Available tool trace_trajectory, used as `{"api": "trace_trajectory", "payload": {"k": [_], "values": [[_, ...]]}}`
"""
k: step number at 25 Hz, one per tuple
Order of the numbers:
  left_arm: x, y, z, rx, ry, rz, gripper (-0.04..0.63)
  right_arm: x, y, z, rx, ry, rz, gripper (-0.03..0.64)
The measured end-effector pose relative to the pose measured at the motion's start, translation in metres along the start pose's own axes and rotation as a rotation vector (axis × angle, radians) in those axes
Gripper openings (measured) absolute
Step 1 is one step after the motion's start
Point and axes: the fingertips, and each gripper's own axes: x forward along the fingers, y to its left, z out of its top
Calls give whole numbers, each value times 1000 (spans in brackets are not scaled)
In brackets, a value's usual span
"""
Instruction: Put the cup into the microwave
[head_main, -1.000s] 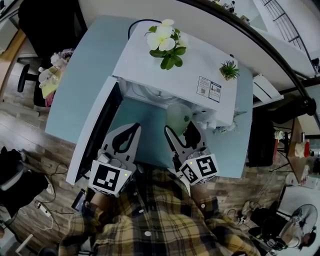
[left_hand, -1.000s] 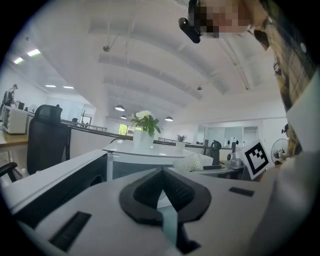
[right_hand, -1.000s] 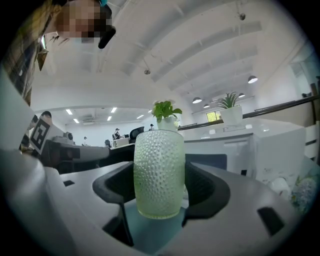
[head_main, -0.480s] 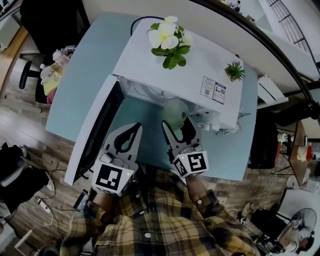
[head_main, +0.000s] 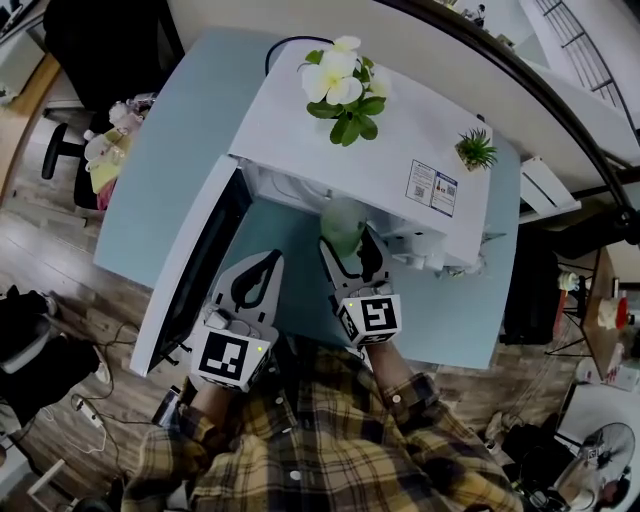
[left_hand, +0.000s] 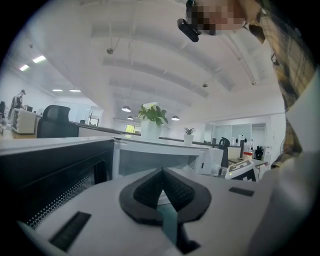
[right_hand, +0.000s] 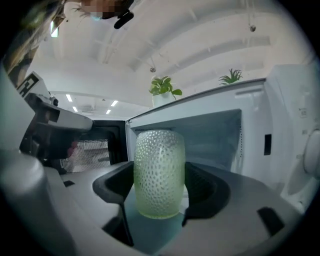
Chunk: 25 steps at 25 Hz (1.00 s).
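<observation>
R tongs (head_main: 347, 248) are clamping the upright green dimpled cup (right_hand: 159, 170) by its sides. The open microwave (right_hand: 220, 135) cavity is lying straight ahead, near. L tongs (left_hand: 161, 187) are hanging closed and empty beside the door (head_main: 190, 260).

Bright, even office light, heavy fisheye bend.
Ceiling lamps (left_hand: 125, 108) glow overhead and throw only soft shadows on the tabletop (head_main: 160, 150); both gripper views curve hard into black corners, their near foreground blurred, while the microwave (right_hand: 210, 130) cavity sits dimmer.
</observation>
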Motion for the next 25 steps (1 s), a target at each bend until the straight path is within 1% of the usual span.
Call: {"api": "trace_trajectory", "payload": {"k": [6,10,14,20,25], "values": [[0,-1,-2,10,-10,-10,-9,16,7,-6,-26,16,1,321],[-2,-3,-4,9,-8,-19,-9,28,0,-13,-16,23,-29,321],[-6,1,-8,7,-6,1,-10,42,-8,-19,-22,16,-59,321],[-9,0,-9,-3,0,-6,-9,63,-15,-15,-54,-10,-96,321],[-10,1,-10,-7,3,-5,-11,74,-23,-17,-61,-21,-137,321]]}}
